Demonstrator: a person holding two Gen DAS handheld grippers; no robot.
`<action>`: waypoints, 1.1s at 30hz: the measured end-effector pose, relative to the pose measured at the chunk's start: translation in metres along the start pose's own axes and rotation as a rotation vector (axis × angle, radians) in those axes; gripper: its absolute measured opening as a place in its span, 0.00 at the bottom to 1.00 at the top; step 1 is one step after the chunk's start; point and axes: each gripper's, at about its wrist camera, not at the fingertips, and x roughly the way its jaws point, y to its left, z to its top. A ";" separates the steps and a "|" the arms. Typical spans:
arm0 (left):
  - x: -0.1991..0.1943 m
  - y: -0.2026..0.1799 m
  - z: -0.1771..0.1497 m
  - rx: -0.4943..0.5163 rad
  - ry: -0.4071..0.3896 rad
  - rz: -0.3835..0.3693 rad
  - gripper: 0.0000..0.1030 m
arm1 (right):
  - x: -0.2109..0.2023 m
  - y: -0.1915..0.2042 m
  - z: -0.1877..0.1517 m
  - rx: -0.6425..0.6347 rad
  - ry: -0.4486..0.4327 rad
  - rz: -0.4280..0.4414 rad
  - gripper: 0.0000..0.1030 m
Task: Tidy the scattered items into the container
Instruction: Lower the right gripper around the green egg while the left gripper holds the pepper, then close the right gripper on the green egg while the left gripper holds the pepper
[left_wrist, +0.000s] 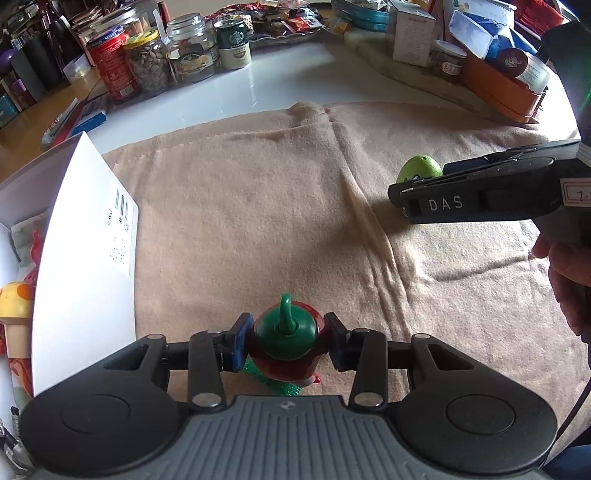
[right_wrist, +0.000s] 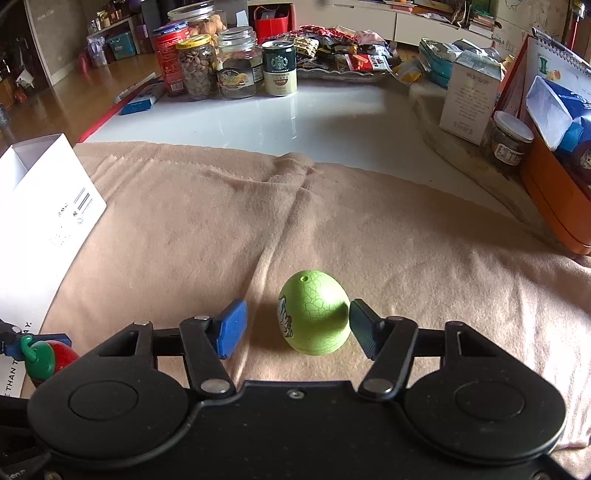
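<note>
A red toy fruit with a green cap and curled stem (left_wrist: 286, 328) sits between the pads of my left gripper (left_wrist: 284, 343), which is shut on it just above the beige cloth. It also shows at the left edge of the right wrist view as the toy fruit (right_wrist: 44, 358). A green cracked-pattern egg (right_wrist: 314, 314) stands upright on the cloth between the pads of my right gripper (right_wrist: 295, 321). The right pad is close against the egg and the left pad stands clearly apart, so the gripper is open. The white cardboard box (left_wrist: 85, 236) stands to the left.
The beige cloth (left_wrist: 258, 206) covers the near table. A yellow mushroom toy (left_wrist: 14, 295) lies in the box. Jars and cans (right_wrist: 229, 62) line the far edge, and an orange tray (right_wrist: 554, 206) with packets stands at the right. A hand (left_wrist: 569, 273) holds the right gripper.
</note>
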 end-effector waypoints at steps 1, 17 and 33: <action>0.000 0.000 0.000 0.000 0.000 -0.001 0.41 | 0.001 -0.001 0.001 0.003 0.002 -0.005 0.58; 0.003 0.017 0.001 -0.079 0.037 -0.093 0.41 | -0.005 -0.020 -0.024 0.076 0.172 0.054 0.45; 0.026 0.031 -0.001 -0.222 0.114 -0.178 0.65 | -0.023 -0.026 -0.043 -0.005 0.224 0.060 0.78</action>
